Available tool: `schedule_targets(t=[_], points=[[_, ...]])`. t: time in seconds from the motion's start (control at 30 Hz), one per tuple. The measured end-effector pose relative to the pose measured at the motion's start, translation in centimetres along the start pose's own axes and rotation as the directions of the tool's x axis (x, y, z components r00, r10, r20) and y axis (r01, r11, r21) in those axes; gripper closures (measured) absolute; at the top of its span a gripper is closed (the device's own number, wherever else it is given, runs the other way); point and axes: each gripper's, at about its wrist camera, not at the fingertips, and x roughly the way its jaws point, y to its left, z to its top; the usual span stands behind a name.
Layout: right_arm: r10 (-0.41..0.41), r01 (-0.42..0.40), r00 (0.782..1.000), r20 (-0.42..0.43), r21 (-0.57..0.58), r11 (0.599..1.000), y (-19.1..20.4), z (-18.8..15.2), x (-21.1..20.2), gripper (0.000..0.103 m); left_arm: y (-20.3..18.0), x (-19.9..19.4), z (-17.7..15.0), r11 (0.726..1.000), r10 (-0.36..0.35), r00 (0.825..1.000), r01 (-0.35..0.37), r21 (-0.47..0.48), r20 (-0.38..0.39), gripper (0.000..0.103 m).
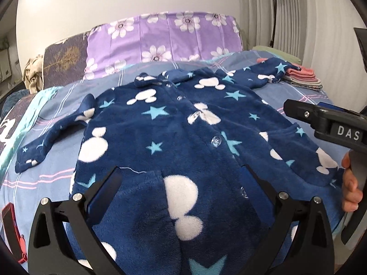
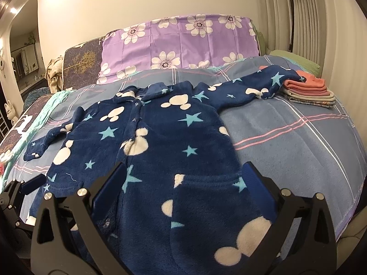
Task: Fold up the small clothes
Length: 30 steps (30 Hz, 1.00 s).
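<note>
A navy fleece pyjama top [image 1: 183, 126] with white mouse heads and light blue stars lies flat on the bed, buttons up and collar toward the pillows. One sleeve [image 1: 45, 146] bends off to the left. The other sleeve [image 2: 259, 87] reaches back right, its cuff touching the folded stack. My left gripper [image 1: 181, 171] stands open over the bottom left part of the top, with fabric between its wide-spread fingers. My right gripper [image 2: 184, 168] is open over the bottom right part in the same way. A hand [image 1: 348, 183] holds the right gripper's handle.
A stack of folded small clothes [image 2: 309, 89] sits at the back right of the blue plaid blanket [image 2: 298, 142]. Behind are a purple floral pillow [image 1: 165, 39] and a crumpled beige cloth [image 1: 34, 73]. A red object [image 1: 11, 229] lies at the bed's left edge.
</note>
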Motion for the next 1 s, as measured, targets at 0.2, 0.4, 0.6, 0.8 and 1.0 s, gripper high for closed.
schedule_targets(t=[0.2, 0.4, 0.6, 0.8, 1.0], points=[[0.02, -0.02, 1.0, 0.022, -0.003, 1.0, 0.4, -0.2, -0.5, 0.002, 0.6, -0.8, 0.0, 1.0, -0.001, 0.999, 0.002, -0.018, 0.039, 0.001], [0.063, -0.062, 0.995, 0.077, -0.018, 0.998, 1.4, -0.2, -1.2, 0.002, 0.8, -1.3, -0.1, 1.0, 0.02, 0.997, -0.019, -0.012, 0.07, 0.001], [0.058, -0.054, 0.998, 0.038, -0.097, 0.994, 3.1, -0.4, -0.4, 0.002, 1.8, -1.1, -0.2, 0.999, 0.017, 0.998, -0.014, -0.049, 0.055, 0.001], [0.049, -0.046, 0.998, 0.031, -0.091, 0.995, 3.4, -0.3, -0.2, 0.002, 2.5, -0.9, -0.3, 0.998, 0.023, 0.999, -0.021, -0.06, 0.04, 0.001], [0.047, -0.044, 0.999, 0.026, -0.089, 0.995, 3.6, -0.2, -0.1, 0.002, 3.0, -0.8, -0.4, 0.998, 0.028, 0.999, -0.026, -0.06, 0.031, 0.001]])
